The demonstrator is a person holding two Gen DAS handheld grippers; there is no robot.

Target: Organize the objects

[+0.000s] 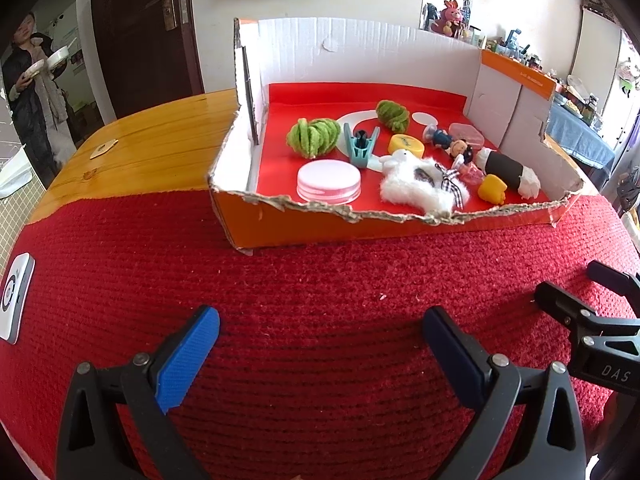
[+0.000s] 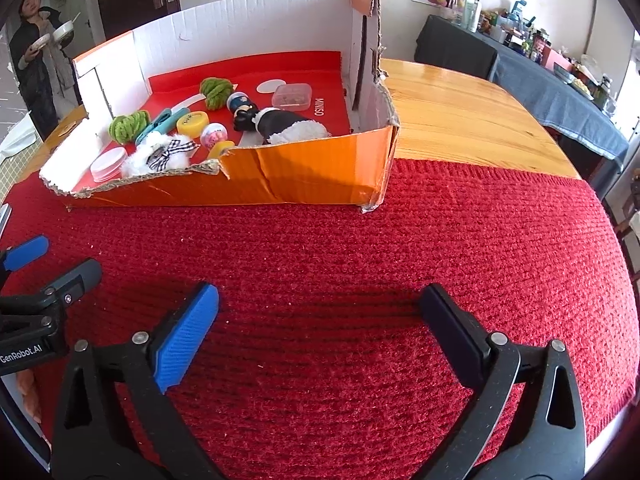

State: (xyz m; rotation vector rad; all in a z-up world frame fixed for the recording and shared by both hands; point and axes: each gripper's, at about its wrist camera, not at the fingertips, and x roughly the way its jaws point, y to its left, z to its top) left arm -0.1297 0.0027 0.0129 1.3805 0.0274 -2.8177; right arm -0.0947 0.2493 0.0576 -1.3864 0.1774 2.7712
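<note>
- Objects for organizing lie together inside the cardboard box [image 1: 400, 216], which stands on the red knitted mat [image 1: 320, 280] covering the near part of the wooden tabletop [image 1: 160, 140]. The mat in front of the box is bare.
- Box: corrugated card, orange outside, white inside, red floor, torn front rim. Judged light and easily crushed.
- Left hand-held gripper [image 1: 320, 344]: jaws wide apart, nothing between them, over the mat at 6 o'clock from the box.
- Right hand-held gripper [image 2: 320, 320]: jaws wide apart, empty, over the mat at 5 o'clock from the box.
- White fluffy toy [image 1: 420, 186], at 6 o'clock in the box: soft, compressible, probably very light. Grip across the body.
- Pink-white lid [image 1: 329, 182], at 7 o'clock: rigid ribbed disc. Grip across the rim.
- Green yarn bundles [image 1: 314, 136]: soft, looped, liable to snag.
- Teal clip [image 1: 360, 146]: hard plastic, slim. Grip across its sides.
- Yellow cap [image 1: 407, 145] and clear plastic case [image 2: 292, 96]: smooth, probably slippery.
- Black-and-white plush roll [image 1: 506, 172], at 4 o'clock: soft cylinder. Grip mid-body.
</note>
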